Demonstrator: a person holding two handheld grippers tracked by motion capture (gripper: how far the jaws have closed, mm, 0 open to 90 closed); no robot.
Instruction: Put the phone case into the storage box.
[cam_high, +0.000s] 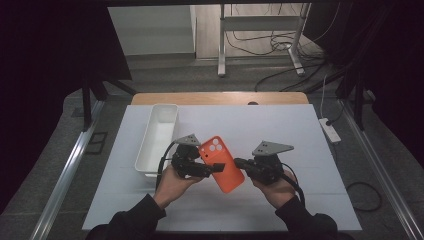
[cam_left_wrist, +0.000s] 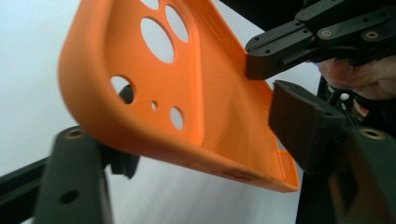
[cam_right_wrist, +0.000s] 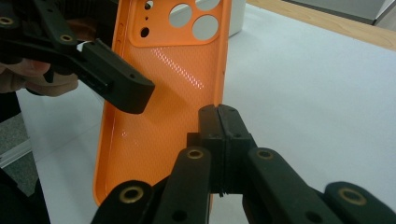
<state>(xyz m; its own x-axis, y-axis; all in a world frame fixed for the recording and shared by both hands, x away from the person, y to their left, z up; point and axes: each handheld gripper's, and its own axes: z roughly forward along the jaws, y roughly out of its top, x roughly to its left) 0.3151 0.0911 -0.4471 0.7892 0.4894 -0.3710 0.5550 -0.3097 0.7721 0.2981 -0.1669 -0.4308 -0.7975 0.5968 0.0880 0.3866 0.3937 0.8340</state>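
Work in hand: an orange phone case (cam_high: 221, 163) is held up over the white table top (cam_high: 280, 130) between two hand-held grippers, as if being passed from one to the other.
Case, place: above the middle of the table, camera holes at the far end, just at 3 o'clock of the white bin (cam_high: 158, 137).
Case, long axis: in the high view it runs from 11 o'clock (holed end) to 5 o'clock (plain end).
Right gripper (cam_right_wrist: 218, 116): jaws clenched on the thin side wall of the case near its plain end; this grip appears to carry it.
Left gripper (cam_left_wrist: 196, 140): jaws straddle the case across its width, one pad behind the corner by the holes, the other facing the opposite edge; a gap remains at that pad, so the case is not yet pinched.
Deciding relation: the case already lies between the left jaws, crosswise to them; closing further should suffice.
Nearer hand: both are at the case; the left one is by the holed end.
Writing: none readable; raised marks on the case rim are too blurred to read.
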